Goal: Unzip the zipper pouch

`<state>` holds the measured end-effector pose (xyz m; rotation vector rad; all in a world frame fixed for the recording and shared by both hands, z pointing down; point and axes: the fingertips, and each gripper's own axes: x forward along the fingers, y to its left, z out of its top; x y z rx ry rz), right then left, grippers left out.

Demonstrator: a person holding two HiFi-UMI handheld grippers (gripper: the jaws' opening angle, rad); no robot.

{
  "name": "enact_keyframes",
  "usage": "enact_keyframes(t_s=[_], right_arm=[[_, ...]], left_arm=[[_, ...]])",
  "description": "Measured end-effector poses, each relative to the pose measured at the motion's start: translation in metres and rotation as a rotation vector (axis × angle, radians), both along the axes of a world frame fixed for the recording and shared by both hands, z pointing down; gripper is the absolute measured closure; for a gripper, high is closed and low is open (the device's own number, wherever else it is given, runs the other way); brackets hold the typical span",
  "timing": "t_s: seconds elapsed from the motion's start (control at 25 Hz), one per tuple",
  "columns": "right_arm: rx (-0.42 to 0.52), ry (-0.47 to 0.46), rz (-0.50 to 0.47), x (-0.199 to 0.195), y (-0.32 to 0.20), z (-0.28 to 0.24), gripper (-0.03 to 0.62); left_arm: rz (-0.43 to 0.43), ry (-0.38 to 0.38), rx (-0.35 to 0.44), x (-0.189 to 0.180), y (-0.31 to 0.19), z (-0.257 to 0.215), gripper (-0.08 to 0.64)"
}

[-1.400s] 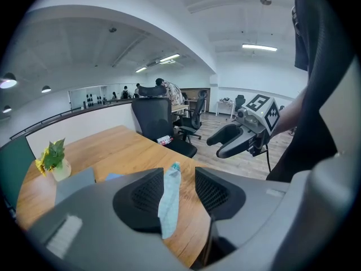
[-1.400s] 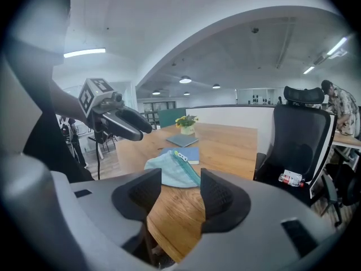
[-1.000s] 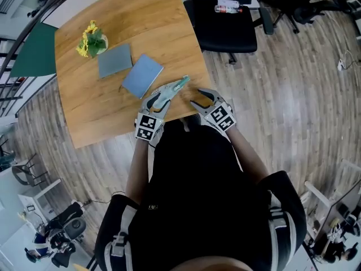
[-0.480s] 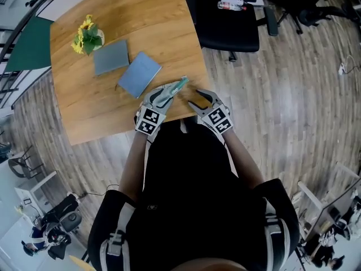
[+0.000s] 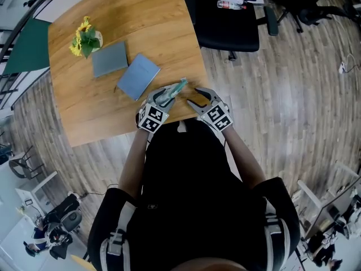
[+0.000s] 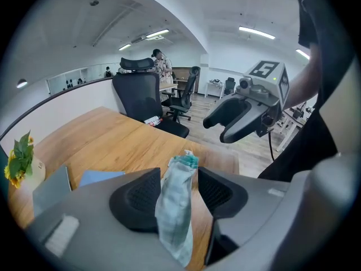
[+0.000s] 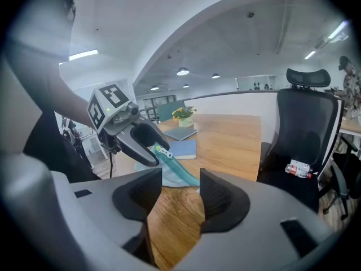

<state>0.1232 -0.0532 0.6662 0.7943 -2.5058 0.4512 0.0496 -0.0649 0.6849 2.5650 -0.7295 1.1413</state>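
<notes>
Left gripper (image 5: 166,95) jaws have just been opening astride my zipper pouch (image 6: 176,208); right gripper (image 5: 194,96), spread empty at three o'clock, likely takes the pull (image 7: 161,150).

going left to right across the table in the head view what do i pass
yellow flowers → grey notebook → blue notebook → zipper pouch → right gripper

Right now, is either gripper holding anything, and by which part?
Nothing is held. The left gripper has just been opening; the zipper pouch sits between its fingers, unclamped. The right gripper is open, empty.
</notes>
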Motion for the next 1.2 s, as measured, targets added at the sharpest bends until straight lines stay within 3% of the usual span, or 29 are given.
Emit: enact_keyframes(t_s=[0.12,0.28,0.6,1.2], right_arm=[[0.007,-0.001,-0.001,-0.002,-0.005,-0.004,0.385],[-0.011,-0.018,0.003,-0.005,-0.004,-0.006,0.407],[-0.041,-0.019,-0.034,-0.021,0.001,-0.010,0.427],[-0.030,-0.088,-0.060,-0.084,-0.003,-0.028,0.465]], left_arm=[[0.016,0.001,-0.003,0.002,-0.002,0.004,0.362],[0.033,0.008,0.011,0.006,-0.003,0.003,0.448],[0.060,0.029,0.016,0.008,0.002,-0.002,0.528],[0.121,0.078,0.057,-0.016,0.005,-0.029,0.545]])
